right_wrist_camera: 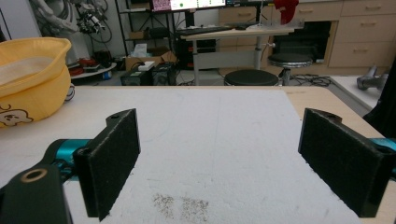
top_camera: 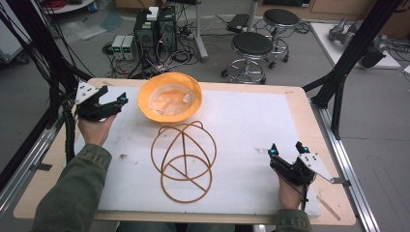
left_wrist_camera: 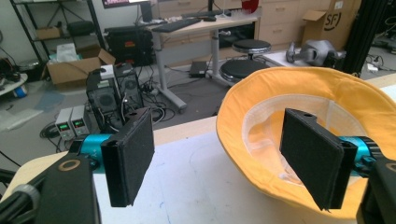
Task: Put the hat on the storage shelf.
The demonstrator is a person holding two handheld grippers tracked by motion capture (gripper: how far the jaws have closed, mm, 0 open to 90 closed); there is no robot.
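Yellow hat [top_camera: 169,96] just beside left hand-held gripper [top_camera: 122,102], both hand-held grippers spread, empty

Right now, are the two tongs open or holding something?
Left tongs: open, holding nothing, near the yellow hat.
Right tongs: open, holding nothing.

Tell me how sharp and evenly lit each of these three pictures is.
High view: soft and slightly blurry, even light, the wire frame casting hardly any shadow. Left gripper view: yellow hat crisp, lit brightly without glare. Right gripper view: near tongs' pads a little soft, white mat bright but not blown out.
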